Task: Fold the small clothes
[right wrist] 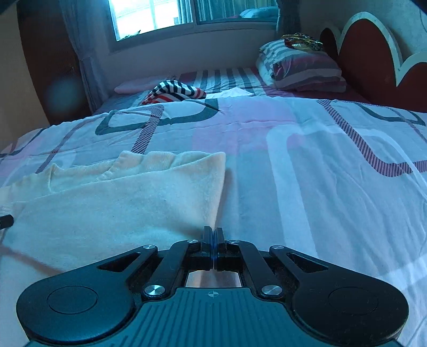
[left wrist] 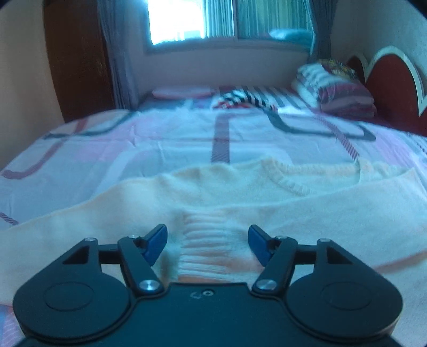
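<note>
Left claw point(left wrist: 207, 244): bottom centre of the left wrist view, its blue-tipped fingers point(left wrist: 156, 241) spread wide apart, low over the garment.
Ribbed cuff point(left wrist: 213, 240): lies between the spread fingers of the left claw; whether either finger touches it cannot be told.
Right claw point(right wrist: 213, 240): bottom centre of the right wrist view, fingers pressed together; its tips sit at the near right edge of the sweater, and whether any cloth is pinched between them cannot be told.
Cream sweater point(left wrist: 240, 192): spread on the bed, filling the lower half of the left view with its neckline point(left wrist: 315, 173) toward the right; in the right view it takes the lower left, its right side folded to a straight edge point(right wrist: 218, 186).
Bedspread point(right wrist: 320, 160): pink, white and grey patterned, covering the middle of both views beyond the sweater.
Striped cloth point(right wrist: 176, 92): bunched, further up the bed, upper centre-left.
Folded bedding stack point(right wrist: 301, 66): upper right, beside the red headboard point(right wrist: 368, 45).
Window point(right wrist: 186, 13): top of frame, behind the bed.
</note>
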`<state>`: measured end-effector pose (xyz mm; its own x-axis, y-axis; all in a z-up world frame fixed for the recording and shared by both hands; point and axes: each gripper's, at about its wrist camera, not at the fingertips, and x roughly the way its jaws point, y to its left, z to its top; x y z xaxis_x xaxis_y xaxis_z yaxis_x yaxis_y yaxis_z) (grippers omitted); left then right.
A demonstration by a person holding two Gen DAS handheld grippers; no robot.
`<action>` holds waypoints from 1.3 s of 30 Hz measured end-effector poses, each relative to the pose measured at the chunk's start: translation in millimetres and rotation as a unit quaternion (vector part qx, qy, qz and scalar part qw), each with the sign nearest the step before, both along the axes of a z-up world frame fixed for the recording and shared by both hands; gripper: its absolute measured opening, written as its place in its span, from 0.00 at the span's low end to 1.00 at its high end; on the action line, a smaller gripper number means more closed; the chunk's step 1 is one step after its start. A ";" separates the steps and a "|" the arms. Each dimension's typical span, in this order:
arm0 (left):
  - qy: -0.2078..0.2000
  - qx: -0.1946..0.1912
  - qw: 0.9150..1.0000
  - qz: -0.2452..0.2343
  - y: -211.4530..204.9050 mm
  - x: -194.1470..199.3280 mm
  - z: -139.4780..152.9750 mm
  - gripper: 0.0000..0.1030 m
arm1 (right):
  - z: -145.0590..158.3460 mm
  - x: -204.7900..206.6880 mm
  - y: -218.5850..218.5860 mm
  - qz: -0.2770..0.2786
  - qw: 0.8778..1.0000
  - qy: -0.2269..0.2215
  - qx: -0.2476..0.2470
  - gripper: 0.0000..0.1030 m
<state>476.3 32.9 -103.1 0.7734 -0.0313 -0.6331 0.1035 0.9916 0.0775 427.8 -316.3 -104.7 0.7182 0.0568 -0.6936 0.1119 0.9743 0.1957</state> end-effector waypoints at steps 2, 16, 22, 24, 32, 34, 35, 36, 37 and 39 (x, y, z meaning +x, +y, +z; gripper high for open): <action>-0.009 -0.015 1.000 0.000 -2.2 -7.6 5.9 0.63 | 11.5 -10.8 6.8 0.002 1.000 -0.026 0.005 0.00; 0.033 -0.011 0.999 -0.009 -18.1 -19.1 -7.3 0.65 | 1.5 -21.4 29.1 0.007 0.999 0.031 -0.013 0.00; 0.028 -0.030 0.997 0.064 39.4 -40.4 -0.2 0.64 | 16.9 -36.8 20.0 -0.025 0.999 0.008 0.017 0.00; 0.028 -0.031 0.994 0.105 76.9 -53.3 0.5 0.65 | 18.1 -40.5 18.8 -0.033 0.999 0.008 0.026 0.00; 0.015 -0.073 0.947 0.313 243.5 -99.8 4.3 0.64 | 18.4 -43.6 29.5 -0.046 0.998 -0.008 0.035 0.51; -0.006 -0.130 0.931 0.342 278.3 -109.6 7.1 0.63 | 21.0 -41.7 33.7 -0.046 0.998 -0.013 0.037 0.51; -0.014 -0.156 0.922 0.354 291.7 -112.5 8.0 0.61 | 22.7 -40.3 36.1 -0.048 0.998 -0.015 0.037 0.51; -0.020 -0.176 0.915 0.361 301.0 -112.9 8.4 0.58 | 24.7 -39.3 38.8 -0.050 0.998 -0.018 0.036 0.51; -0.026 -0.193 0.909 0.368 308.3 -112.2 8.5 0.57 | 26.7 -38.3 41.7 -0.049 0.998 -0.021 0.036 0.49; -0.036 -0.223 0.897 0.380 321.0 -109.8 6.9 0.54 | 29.7 -34.9 48.1 -0.049 0.998 -0.022 0.035 0.46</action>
<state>366.5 353.9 -96.2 0.7169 0.2849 -0.6363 -0.6055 0.7069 -0.3656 392.9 -268.3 -75.1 0.7528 0.0315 -0.6575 0.1960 0.9428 0.2695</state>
